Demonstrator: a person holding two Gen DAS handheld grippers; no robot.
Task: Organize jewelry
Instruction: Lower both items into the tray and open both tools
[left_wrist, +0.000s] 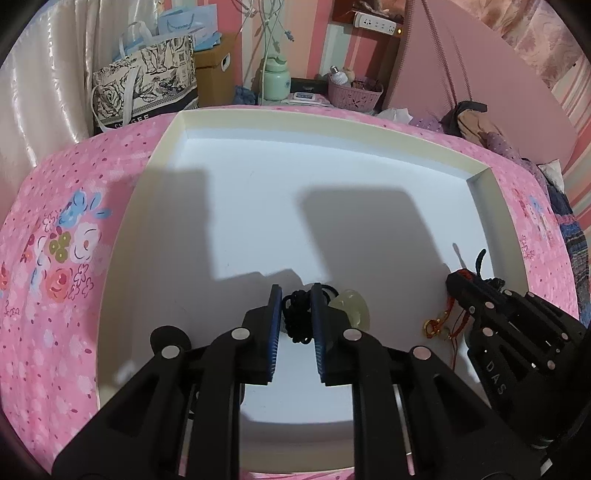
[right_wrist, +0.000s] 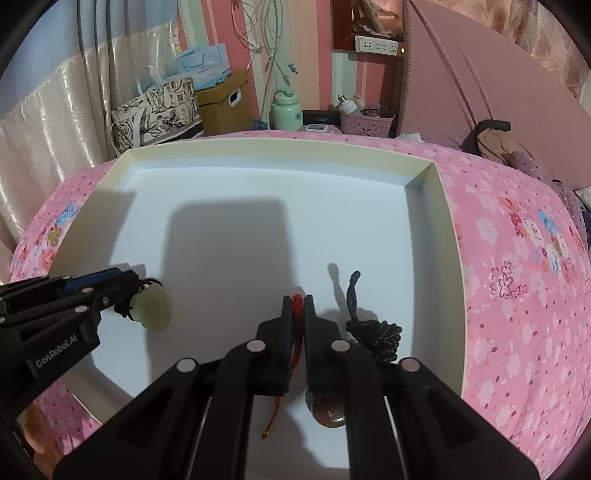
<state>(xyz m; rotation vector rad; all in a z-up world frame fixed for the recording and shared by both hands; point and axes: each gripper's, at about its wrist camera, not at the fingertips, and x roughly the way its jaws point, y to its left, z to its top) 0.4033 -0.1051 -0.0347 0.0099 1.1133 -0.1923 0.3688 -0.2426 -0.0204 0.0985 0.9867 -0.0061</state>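
Jewelry on cords, two pieces, each in one claw above the white tray (left_wrist: 155, 206). Left gripper (left_wrist: 296, 299) clenched on the bundled black cord (left_wrist: 295, 314) of a pale green pendant (left_wrist: 351, 308), pendant hanging just beside the right finger, low over the tray floor. Right gripper (right_wrist: 298, 306) clenched on a red string (right_wrist: 297, 308), its loose end trailing down below the fingers with a small gold charm (left_wrist: 436, 326) at the bottom. Just beside the right claw, lying on the tray floor, a dark braided cord (right_wrist: 376, 332) in a heap, one tail pointing upward; under the right finger a brown round bead or stone (right_wrist: 328, 410), only partly visible. Tray resting on a pink flowered bedcover (left_wrist: 55, 258). Step in hand, probably: lifting and separating the pieces before laying them out. Next move, by judgement: carrying each piece to a free part of the tray, well apart, lowering gently, then releasing, careful not to tangle the hanging red string with the braided cord.
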